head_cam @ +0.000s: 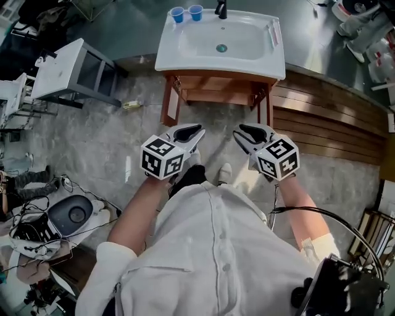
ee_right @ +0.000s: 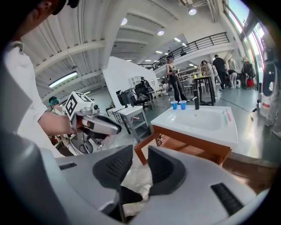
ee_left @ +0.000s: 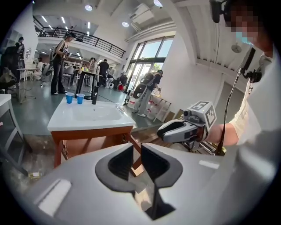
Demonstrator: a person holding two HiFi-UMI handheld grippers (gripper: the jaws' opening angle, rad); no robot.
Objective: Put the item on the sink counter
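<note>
White shirt (head_cam: 210, 247), stone floor (head_cam: 105, 142), white sink (head_cam: 216, 65)

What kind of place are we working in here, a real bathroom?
Probably not: it looks like an open-plan lab or workshop hall. The sink stands alone on a wooden frame on a bare floor, a railed mezzanine runs along the back, and people gather at tall tables.

Grey side table (head_cam: 65, 71), wooden decking (head_cam: 327, 126), tangled cables (head_cam: 31, 225)

On the sink (head_cam: 185, 60), the faucet (head_cam: 221, 9) is cut off at top
</note>
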